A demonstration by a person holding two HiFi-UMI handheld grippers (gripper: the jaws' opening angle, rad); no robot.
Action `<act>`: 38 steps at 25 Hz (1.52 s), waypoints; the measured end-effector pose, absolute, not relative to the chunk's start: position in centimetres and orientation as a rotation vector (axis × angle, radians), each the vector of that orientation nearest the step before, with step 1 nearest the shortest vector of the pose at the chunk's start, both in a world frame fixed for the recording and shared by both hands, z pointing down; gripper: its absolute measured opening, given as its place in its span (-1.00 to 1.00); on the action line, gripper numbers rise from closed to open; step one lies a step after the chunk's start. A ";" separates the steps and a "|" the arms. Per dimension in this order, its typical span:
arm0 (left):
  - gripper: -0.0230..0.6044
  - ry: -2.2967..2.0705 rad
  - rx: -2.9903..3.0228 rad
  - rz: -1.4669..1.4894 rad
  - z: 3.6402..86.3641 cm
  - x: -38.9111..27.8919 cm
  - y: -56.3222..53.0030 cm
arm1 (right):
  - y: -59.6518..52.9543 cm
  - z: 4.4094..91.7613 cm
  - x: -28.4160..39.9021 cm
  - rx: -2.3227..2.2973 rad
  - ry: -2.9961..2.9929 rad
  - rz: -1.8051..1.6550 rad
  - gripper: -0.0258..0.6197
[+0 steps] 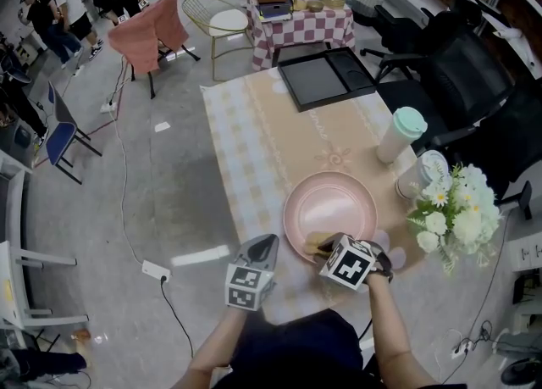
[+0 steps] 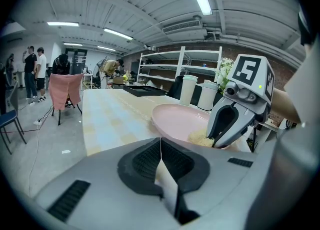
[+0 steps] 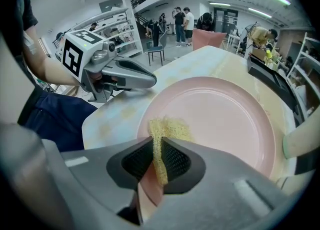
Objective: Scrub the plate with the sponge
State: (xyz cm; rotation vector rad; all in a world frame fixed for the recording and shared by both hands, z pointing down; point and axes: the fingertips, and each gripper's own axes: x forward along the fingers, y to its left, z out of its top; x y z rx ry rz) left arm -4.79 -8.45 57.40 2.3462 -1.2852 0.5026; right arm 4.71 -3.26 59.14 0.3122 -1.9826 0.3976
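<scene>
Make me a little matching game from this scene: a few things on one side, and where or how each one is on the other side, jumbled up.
Things:
1. sponge
2. plate
3. black tray
4. left tongs

Places and states:
A. shut, holding nothing
B. at the far end of the table
C. pinched in the right tongs
D. pink, at the near end of the table

Pairs: 1-C, 2-D, 3-B, 4-A.
</scene>
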 end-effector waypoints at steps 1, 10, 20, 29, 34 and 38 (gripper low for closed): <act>-0.89 -1.284 2.347 0.504 57.5 -4.8 -8.4 | -3.2 59.2 4.7 0.303 -1.982 0.397 -0.76; -0.89 -1.269 2.369 0.545 57.4 -4.5 -8.0 | -2.8 58.7 4.6 0.233 -1.987 0.437 -0.76; -0.89 -1.262 2.369 0.533 57.5 -4.5 -8.1 | -2.2 57.8 4.6 0.194 -2.002 0.465 -0.76; -0.89 -1.263 2.351 0.503 57.3 -4.8 -8.2 | -1.3 56.9 4.4 0.183 -1.988 0.417 -0.76; -0.89 -1.255 2.364 0.512 57.3 -4.7 -8.1 | -1.1 56.0 4.1 0.166 -2.028 0.390 -0.76; -0.89 -1.251 2.360 0.507 57.4 -4.7 -8.0 | -1.3 55.3 4.6 0.185 -2.016 0.355 -0.76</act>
